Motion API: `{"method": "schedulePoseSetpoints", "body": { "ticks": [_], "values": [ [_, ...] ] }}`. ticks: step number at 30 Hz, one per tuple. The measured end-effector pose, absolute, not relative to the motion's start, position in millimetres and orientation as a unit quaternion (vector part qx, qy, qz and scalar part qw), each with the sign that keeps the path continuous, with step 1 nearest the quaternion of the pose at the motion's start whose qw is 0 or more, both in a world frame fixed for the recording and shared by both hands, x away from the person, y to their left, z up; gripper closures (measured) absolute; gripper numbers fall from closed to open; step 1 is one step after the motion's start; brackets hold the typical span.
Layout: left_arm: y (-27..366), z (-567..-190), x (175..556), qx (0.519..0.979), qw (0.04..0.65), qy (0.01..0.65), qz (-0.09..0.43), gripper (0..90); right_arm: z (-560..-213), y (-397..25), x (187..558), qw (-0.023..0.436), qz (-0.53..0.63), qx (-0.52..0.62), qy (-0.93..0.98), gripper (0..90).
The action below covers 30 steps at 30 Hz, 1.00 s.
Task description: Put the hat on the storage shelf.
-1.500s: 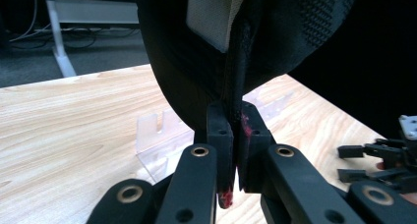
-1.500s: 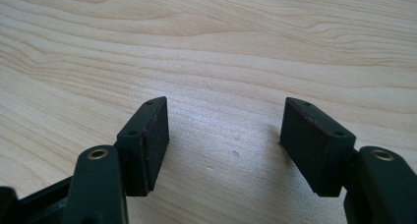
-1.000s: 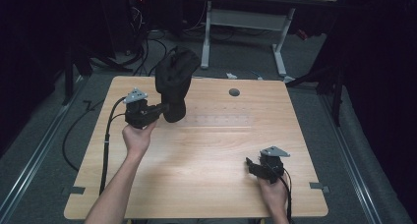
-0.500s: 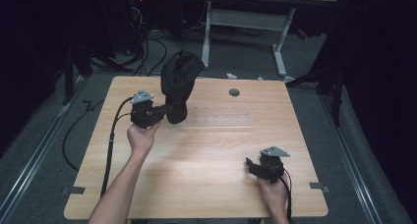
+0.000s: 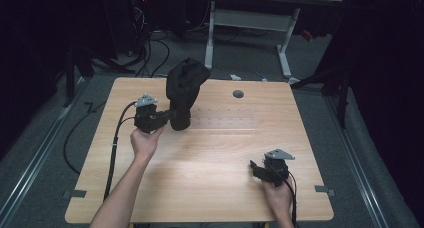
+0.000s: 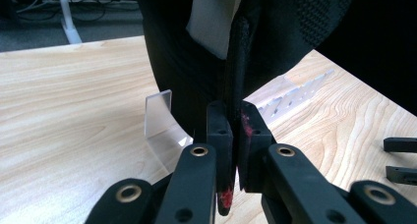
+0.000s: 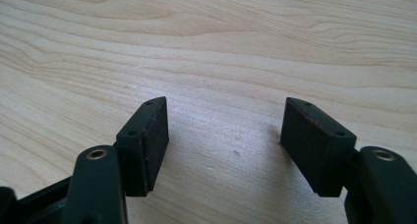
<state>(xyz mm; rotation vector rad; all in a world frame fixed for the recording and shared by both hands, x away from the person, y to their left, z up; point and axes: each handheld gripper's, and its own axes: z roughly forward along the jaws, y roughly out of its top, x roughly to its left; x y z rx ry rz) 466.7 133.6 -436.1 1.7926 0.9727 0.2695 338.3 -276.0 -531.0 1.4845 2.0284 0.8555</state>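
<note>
Nearest the person, the right gripper [image 5: 257, 169] rests low over the front right part of the wooden table [image 5: 215, 188], held in the right hand [image 5: 277, 195]. In the right gripper view its jaws stand wide apart with nothing but bare wood grain between them; it holds nothing.

Farther in, at the left of the table's middle, the left hand [image 5: 145, 140] holds the left gripper [image 5: 172, 117], with a cable [image 5: 116, 138] trailing from it toward the table's left edge. In the left gripper view its jaws are closed tight on a thin edge of the black fabric item [image 6: 236, 62], with red marks visible on the pads. The black fabric item [image 5: 184, 85] stands raised above the table, its lower end at the jaws and its bulk rising toward the far side. A clear plastic piece [image 6: 162, 121] sits on the table just beside the fabric.

Beyond, a round hole [image 5: 238, 94] lies in the tabletop near the far edge.
</note>
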Motion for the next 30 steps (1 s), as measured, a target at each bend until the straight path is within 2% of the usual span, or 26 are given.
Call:
{"method": "schedulePoseSetpoints", "body": {
  "ticks": [9, 13, 24, 30],
  "values": [
    [139.2, -439.9, 464.1, 0.749, 0.507, 0.414, 0.105, 84.5, -531.0, -276.0, 338.3, 0.241, 0.313, 0.542, 0.742, 35.2],
    [141.5, -438.9, 462.7, 0.749, 0.504, 0.417, 0.106, 80.0, -531.0, -276.0, 338.2, 0.241, 0.313, 0.542, 0.742, 35.2],
    [146.3, -432.7, 455.0, 0.755, 0.491, 0.418, 0.115, 51.7, -531.0, -275.9, 338.3, 0.241, 0.313, 0.543, 0.741, 35.2],
    [151.5, -428.6, 448.8, 0.759, 0.487, 0.416, 0.117, 45.8, -531.0, -275.9, 338.2, 0.241, 0.313, 0.543, 0.741, 35.2]
  ]
}}
